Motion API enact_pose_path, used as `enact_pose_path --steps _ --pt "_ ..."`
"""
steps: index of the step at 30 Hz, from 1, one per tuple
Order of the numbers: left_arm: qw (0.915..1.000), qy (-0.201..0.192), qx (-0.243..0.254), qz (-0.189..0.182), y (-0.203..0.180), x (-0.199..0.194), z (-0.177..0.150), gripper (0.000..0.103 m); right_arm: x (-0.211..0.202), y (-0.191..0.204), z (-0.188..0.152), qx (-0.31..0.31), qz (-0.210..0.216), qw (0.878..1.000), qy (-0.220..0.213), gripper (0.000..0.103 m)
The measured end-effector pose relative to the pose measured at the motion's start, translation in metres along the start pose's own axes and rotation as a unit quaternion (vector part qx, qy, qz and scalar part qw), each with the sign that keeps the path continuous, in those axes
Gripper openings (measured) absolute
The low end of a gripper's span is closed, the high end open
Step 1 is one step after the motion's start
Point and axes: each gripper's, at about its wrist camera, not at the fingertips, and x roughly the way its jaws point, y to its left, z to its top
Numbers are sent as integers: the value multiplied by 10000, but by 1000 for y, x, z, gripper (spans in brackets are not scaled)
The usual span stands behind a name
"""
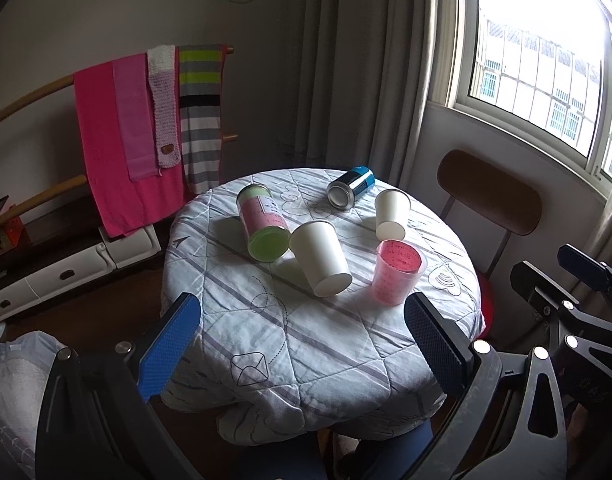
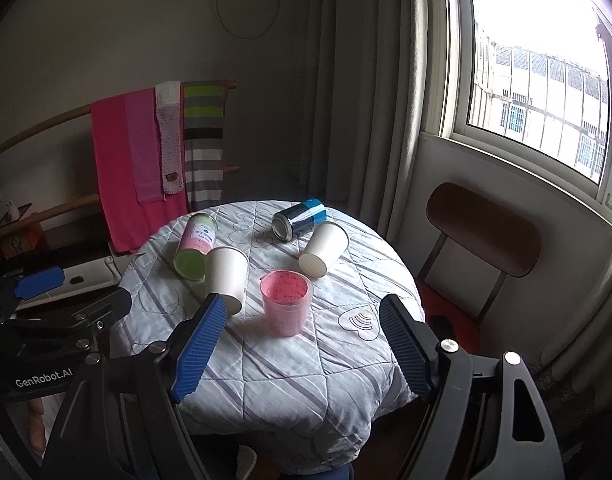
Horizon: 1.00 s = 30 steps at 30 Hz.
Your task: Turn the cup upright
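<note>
A pink plastic cup (image 1: 397, 271) (image 2: 286, 303) stands upright on the round table. Two white paper cups lie on their sides: one near the middle (image 1: 321, 262) (image 2: 226, 274), one farther right (image 1: 391, 214) (image 2: 324, 249). My left gripper (image 1: 302, 352) is open and empty, held above the table's near edge. My right gripper (image 2: 302, 352) is open and empty, just short of the pink cup. The right gripper also shows at the right edge of the left wrist view (image 1: 566, 280); the left one shows at the left of the right wrist view (image 2: 58, 296).
A pink-and-green canister (image 1: 262, 222) (image 2: 196, 246) and a blue can (image 1: 351, 187) (image 2: 299, 219) lie on their sides on the quilted cloth (image 1: 306, 340). A brown chair (image 1: 490, 196) stands right of the table. A rack with pink towels (image 1: 122, 140) stands behind left.
</note>
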Motion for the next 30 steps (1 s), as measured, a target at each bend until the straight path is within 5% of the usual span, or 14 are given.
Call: enact_pose_path --steps 30 --pt "9927 -1120 220 -392 -7 -27 5 103 -20 6 -3 286 -365 9952 -861 80"
